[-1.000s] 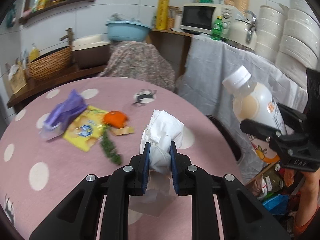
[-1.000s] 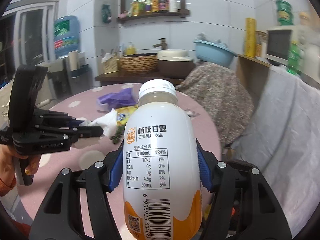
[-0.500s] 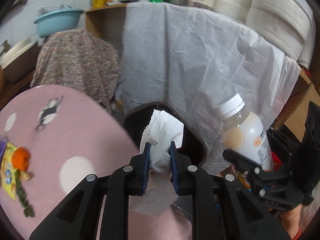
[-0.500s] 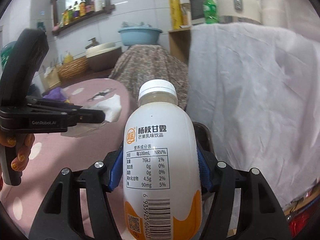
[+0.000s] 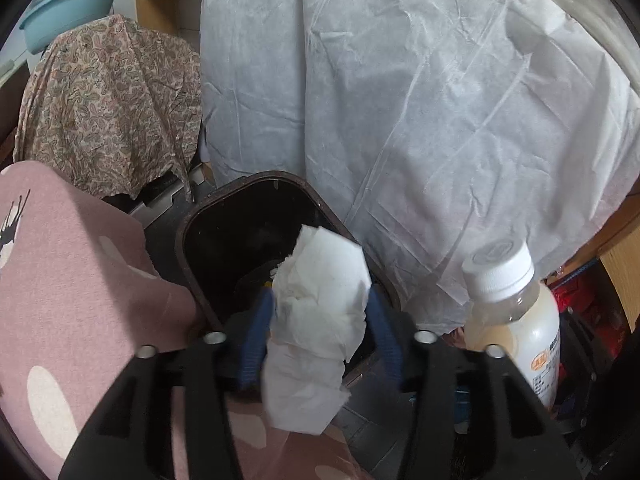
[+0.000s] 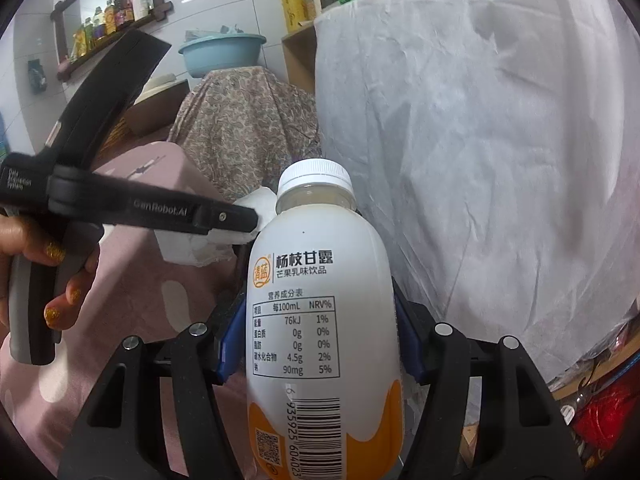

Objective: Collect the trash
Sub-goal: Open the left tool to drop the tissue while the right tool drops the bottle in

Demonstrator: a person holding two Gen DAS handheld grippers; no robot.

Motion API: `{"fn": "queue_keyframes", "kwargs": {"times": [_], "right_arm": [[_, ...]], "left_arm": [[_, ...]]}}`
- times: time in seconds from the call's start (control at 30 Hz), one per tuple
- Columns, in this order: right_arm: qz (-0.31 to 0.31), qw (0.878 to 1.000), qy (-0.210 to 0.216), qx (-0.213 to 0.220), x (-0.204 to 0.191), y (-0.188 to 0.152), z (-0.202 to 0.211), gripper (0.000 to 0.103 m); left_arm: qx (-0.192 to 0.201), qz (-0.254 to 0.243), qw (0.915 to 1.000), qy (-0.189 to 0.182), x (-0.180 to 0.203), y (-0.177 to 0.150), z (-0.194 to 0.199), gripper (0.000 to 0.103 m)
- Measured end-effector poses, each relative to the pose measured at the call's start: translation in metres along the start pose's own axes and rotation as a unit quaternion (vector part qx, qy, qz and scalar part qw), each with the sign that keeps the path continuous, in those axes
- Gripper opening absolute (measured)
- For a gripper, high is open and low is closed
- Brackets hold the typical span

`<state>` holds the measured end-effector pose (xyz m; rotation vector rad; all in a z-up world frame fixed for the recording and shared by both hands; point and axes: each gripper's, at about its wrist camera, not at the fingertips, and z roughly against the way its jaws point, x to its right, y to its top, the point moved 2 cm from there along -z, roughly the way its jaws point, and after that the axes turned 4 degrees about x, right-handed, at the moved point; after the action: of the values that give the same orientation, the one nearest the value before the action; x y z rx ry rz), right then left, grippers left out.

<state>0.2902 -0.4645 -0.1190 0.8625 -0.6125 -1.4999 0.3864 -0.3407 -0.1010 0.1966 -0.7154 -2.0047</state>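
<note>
My left gripper [image 5: 320,316] has opened; the crumpled white tissue [image 5: 320,312] sits loosely between its blue pads, just above the front rim of the dark trash bin [image 5: 224,200] beside the table. My right gripper [image 6: 316,336] is shut on a white and orange drink bottle [image 6: 320,320] with a white cap, held upright. The bottle also shows in the left wrist view [image 5: 516,320], to the right of the bin. The left gripper and the tissue [image 6: 200,244] show in the right wrist view, left of the bottle.
The pink dotted tablecloth [image 5: 68,280] hangs at the left of the bin. A grey-white sheet [image 5: 420,100] covers furniture behind the bin. A paisley cloth [image 5: 108,100] covers something at the back left. Red packaging [image 6: 600,412] lies low at the right.
Both grippers swung right from over the table to the bin. The left jaws have spread apart, loosening the tissue. The bottle stays gripped.
</note>
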Motion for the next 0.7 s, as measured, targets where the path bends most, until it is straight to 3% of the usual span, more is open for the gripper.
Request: {"fn": "queue_keyframes", "kwargs": {"times": [0.17, 0.37, 0.4, 0.7], "right_arm": [[-0.012, 1.0, 0.013, -0.011, 0.008, -0.002, -0.015, 0.063], [0.0, 0.999, 0.034, -0.039, -0.002, -0.001, -0.046, 0.063], [0.0, 0.998, 0.038, -0.049, -0.004, -0.002, -0.053, 0.063], [0.029, 0.985, 0.064, -0.16, -0.031, -0.002, -0.151, 0.063]], "left_arm": [[0.021, 0.003, 0.9998, 0.004, 0.004, 0.001, 0.007, 0.067], [0.103, -0.028, 0.9941, 0.022, 0.005, -0.015, 0.062, 0.087], [0.115, -0.028, 0.9928, 0.02, 0.004, -0.018, 0.072, 0.092], [0.187, -0.045, 0.9798, 0.054, -0.009, -0.042, 0.135, 0.098]]}}
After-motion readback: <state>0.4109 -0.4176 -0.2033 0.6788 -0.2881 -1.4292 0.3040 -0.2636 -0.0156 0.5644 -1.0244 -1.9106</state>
